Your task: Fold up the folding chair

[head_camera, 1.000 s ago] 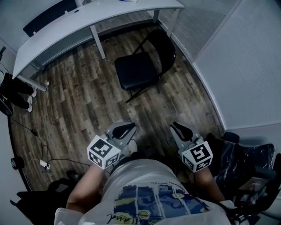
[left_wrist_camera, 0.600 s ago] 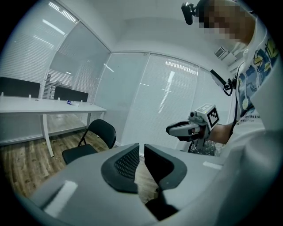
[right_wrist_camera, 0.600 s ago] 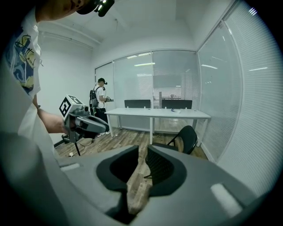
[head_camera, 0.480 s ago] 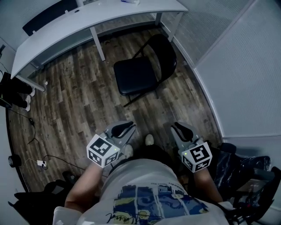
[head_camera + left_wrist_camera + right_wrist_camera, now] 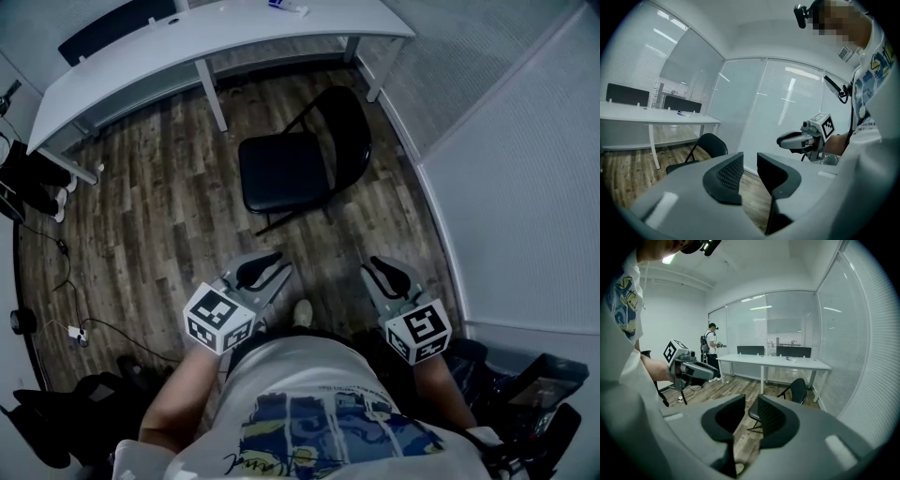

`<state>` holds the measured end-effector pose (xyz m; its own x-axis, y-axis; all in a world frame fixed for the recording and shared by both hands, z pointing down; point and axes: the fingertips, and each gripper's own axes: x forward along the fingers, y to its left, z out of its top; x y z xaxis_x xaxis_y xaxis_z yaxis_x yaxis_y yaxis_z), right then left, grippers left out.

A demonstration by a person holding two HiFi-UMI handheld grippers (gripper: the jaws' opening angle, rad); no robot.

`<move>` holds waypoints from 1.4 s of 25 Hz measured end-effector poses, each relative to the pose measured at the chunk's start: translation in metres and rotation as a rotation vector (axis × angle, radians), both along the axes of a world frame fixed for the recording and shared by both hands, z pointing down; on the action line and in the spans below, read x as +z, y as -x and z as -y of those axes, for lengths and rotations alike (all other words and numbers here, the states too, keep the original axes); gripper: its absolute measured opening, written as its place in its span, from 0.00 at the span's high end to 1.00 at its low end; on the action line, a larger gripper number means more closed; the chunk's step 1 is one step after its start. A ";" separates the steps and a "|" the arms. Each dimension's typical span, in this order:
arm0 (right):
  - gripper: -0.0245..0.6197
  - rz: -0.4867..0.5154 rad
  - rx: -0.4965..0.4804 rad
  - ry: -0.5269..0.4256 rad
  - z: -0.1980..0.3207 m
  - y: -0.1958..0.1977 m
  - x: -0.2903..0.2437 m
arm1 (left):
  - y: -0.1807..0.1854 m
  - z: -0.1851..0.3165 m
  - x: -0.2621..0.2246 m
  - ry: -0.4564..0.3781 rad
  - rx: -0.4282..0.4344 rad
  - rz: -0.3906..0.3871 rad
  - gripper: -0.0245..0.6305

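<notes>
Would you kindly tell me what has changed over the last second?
The person has stepped toward the chair, which now sits lower in the head view, nearer both grippers. The left gripper and right gripper have just been opening their jaws, with nothing between them. The chair stays unfolded and untouched beside the desk.

The black folding chair [image 5: 286,169] stands unfolded on the wood-plank floor [image 5: 159,206], just in front of the long white bench [image 5: 187,39]. Nearer the person, the left gripper [image 5: 260,270] and right gripper [image 5: 391,275] hang side by side, well apart from the chair. Their fingers have just been opening, with nothing between them.
</notes>
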<state>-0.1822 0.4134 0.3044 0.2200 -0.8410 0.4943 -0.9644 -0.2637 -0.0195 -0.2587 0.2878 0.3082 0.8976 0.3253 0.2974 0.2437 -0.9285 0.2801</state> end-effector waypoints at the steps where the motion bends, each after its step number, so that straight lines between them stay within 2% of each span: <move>1: 0.85 0.004 -0.009 0.000 -0.001 -0.007 0.002 | -0.005 -0.002 0.001 0.000 -0.011 0.004 0.81; 15: 0.83 0.052 -0.084 -0.011 0.002 -0.049 0.022 | -0.025 0.002 0.011 -0.030 -0.112 0.066 0.79; 26: 0.82 0.042 -0.050 0.001 0.028 -0.063 0.023 | -0.043 0.029 0.015 -0.016 -0.072 0.057 0.79; 35: 0.82 0.027 -0.008 0.014 0.068 -0.081 0.017 | -0.067 0.073 0.013 -0.002 -0.037 0.039 0.79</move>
<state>-0.1013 0.3457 0.3217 0.1996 -0.8354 0.5121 -0.9657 -0.2563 -0.0418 -0.1921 0.2148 0.3215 0.8966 0.2918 0.3330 0.1983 -0.9371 0.2871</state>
